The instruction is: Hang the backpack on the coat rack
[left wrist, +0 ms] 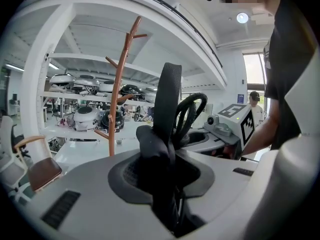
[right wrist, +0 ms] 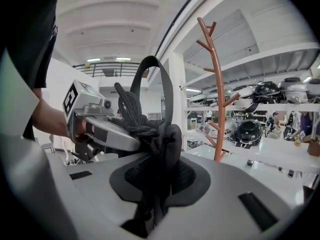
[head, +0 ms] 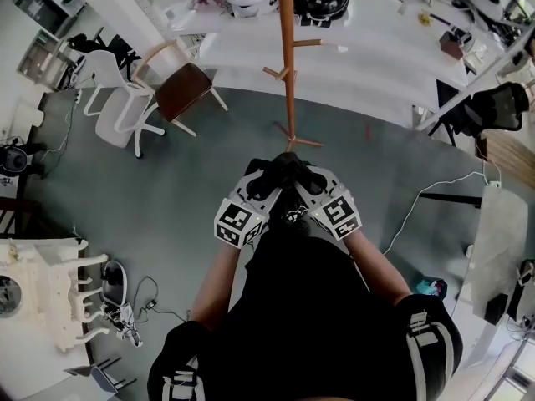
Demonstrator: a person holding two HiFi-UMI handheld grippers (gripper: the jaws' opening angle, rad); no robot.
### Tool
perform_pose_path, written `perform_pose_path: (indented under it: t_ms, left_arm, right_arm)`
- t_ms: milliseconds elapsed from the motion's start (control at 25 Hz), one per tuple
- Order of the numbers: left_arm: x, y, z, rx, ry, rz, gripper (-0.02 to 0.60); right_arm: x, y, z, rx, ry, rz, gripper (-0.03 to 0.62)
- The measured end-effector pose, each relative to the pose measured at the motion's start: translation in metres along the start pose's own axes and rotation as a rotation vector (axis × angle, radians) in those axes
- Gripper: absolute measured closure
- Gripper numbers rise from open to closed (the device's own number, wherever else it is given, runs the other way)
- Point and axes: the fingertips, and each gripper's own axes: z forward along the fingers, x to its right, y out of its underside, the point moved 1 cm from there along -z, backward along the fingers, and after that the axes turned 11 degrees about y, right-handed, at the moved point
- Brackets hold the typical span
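Head view: the left gripper and right gripper sit side by side at the end of forward-stretched forearms. Each cube shows a square black-and-white marker. The black backpack is bunched between them, short of the wooden coat rack on the grey floor.
Left gripper view: the jaws are clenched on a black backpack strap; the coat rack stands ahead, to the left.
Right gripper view: the jaws are clamped on gathered backpack fabric, with the left gripper just beside.

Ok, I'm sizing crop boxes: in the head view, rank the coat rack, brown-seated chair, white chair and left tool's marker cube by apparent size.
coat rack, tallest
brown-seated chair and white chair, alike
left tool's marker cube, nearer yet smallest
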Motion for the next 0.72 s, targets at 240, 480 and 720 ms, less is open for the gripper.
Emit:
perform_pose_path:
  t_ms: [240, 480, 720]
  left_arm:
    - [-0.016, -0.004, 0.009, -0.001, 0.002, 0.001, 0.471]
    - [-0.037, -0.003, 0.011, 0.011, 0.013, 0.003, 0.472]
    - [-0.062, -0.008, 0.021, 0.007, 0.057, 0.018, 0.471]
  right_arm:
    - [0.01, 0.004, 0.012, -0.048, -0.017, 0.027, 0.515]
    - [0.016, 0.005, 0.032, -0.054, 0.006, 0.011, 0.516]
    - [0.03, -0.003, 0.052, -0.034, 0.052, 0.018, 0.516]
